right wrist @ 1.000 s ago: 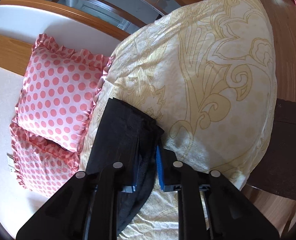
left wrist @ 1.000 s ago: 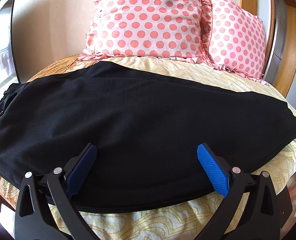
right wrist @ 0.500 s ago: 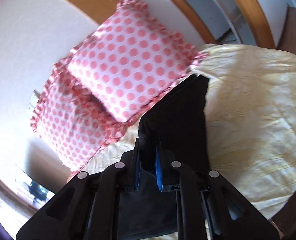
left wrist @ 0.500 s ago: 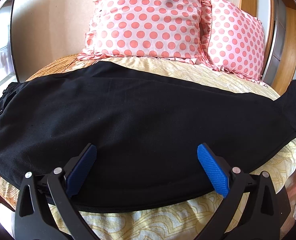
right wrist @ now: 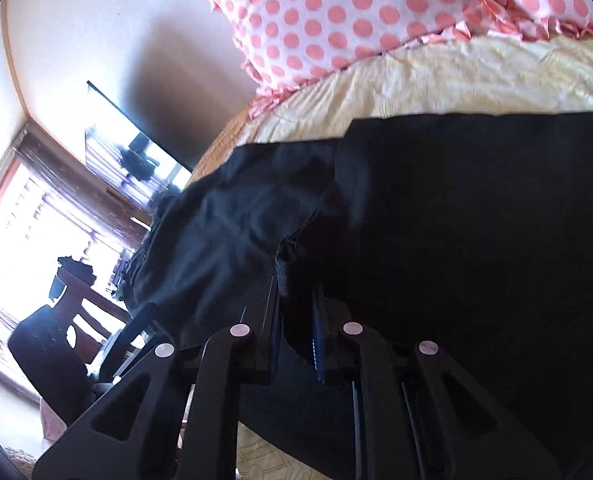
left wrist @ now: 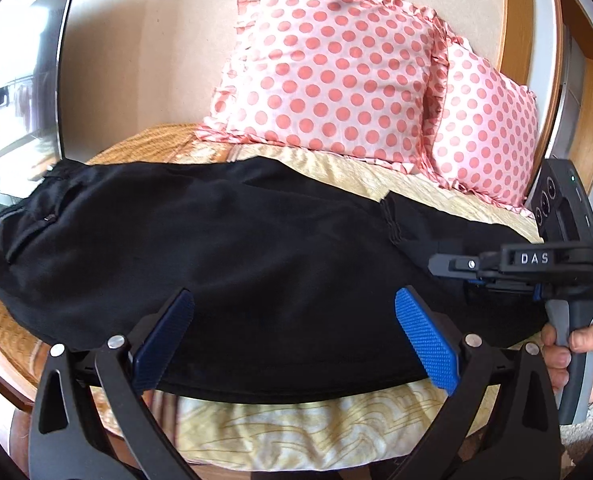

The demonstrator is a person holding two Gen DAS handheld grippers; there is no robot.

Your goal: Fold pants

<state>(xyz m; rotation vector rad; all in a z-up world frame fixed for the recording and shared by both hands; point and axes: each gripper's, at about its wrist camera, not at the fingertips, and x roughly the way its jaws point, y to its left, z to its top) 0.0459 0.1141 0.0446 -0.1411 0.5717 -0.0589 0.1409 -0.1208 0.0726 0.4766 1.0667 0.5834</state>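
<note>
My right tool (right wrist: 296, 344) grips the hem, carrying it over the pants (left wrist: 236, 248); left tool (left wrist: 296, 344) open, folds unfinished.

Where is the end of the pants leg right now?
The leg end is folded over onto the black pants, right of the middle in the left camera's view. The right gripper pinches it above the yellow bedspread, near the dotted pillows.
</note>
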